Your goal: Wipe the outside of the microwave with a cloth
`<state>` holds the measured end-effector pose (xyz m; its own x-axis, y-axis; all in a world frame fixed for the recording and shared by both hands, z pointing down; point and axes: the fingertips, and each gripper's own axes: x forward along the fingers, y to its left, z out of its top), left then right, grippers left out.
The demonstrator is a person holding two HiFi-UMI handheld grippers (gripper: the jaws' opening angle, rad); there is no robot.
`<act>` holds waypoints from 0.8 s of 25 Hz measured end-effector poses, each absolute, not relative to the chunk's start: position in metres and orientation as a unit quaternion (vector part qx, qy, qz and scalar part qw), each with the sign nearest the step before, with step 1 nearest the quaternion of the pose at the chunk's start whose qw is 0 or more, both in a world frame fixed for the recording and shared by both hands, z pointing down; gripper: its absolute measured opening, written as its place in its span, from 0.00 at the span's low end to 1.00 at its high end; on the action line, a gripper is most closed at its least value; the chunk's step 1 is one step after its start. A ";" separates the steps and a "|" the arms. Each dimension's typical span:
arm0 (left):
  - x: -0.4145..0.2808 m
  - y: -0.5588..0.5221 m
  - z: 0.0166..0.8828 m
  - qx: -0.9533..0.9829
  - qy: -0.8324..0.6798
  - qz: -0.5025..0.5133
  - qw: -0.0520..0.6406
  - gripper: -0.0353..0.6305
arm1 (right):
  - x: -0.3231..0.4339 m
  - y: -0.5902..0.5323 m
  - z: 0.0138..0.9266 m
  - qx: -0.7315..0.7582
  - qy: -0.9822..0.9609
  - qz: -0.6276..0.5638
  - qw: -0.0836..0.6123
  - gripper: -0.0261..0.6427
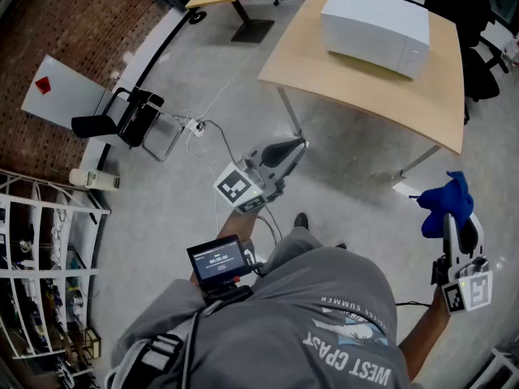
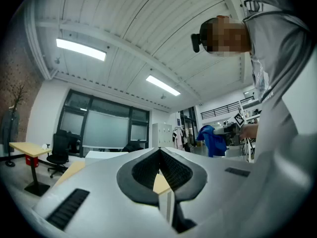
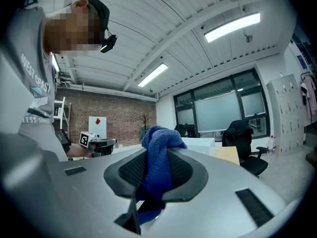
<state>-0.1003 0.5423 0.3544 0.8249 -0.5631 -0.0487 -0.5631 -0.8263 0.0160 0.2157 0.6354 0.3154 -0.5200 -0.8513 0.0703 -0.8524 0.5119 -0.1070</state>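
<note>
While microwave [image 1: 373, 24] tops desk [image 1: 357, 89], chair [image 1: 464, 10] stands beside.

I'm watching the blue cloth [image 3: 158, 139] bunching up between the jaws of my right gripper [image 3: 157, 157]. It's pinched there, folds poking past the tips and a tail hanging below. The white microwave [image 1: 375, 29] is sitting upright and closed, well ahead of my left gripper [image 1: 296, 146] and that right one.

White microwave [image 1: 375, 27] on wooden table [image 1: 357, 83] at one o'clock; left gripper [image 1: 293, 146] near centre; right gripper [image 1: 456, 232] at four o'clock, blue cloth [image 1: 444, 203] bunched at its tip; black chair [image 1: 122, 118] at ten o'clock.
</note>
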 end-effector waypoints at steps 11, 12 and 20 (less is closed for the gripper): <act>-0.094 0.523 0.353 0.962 -0.269 -0.052 -0.018 0.09 | 0.195 0.616 0.325 0.483 -0.874 0.056 0.008 0.19; -0.093 0.523 0.351 0.962 -0.268 -0.053 -0.017 0.09 | 0.194 0.616 0.325 0.482 -0.874 0.057 0.008 0.19; -0.083 0.525 0.351 0.966 -0.255 -0.048 -0.023 0.09 | 0.196 0.615 0.325 0.484 -0.873 0.059 -0.008 0.19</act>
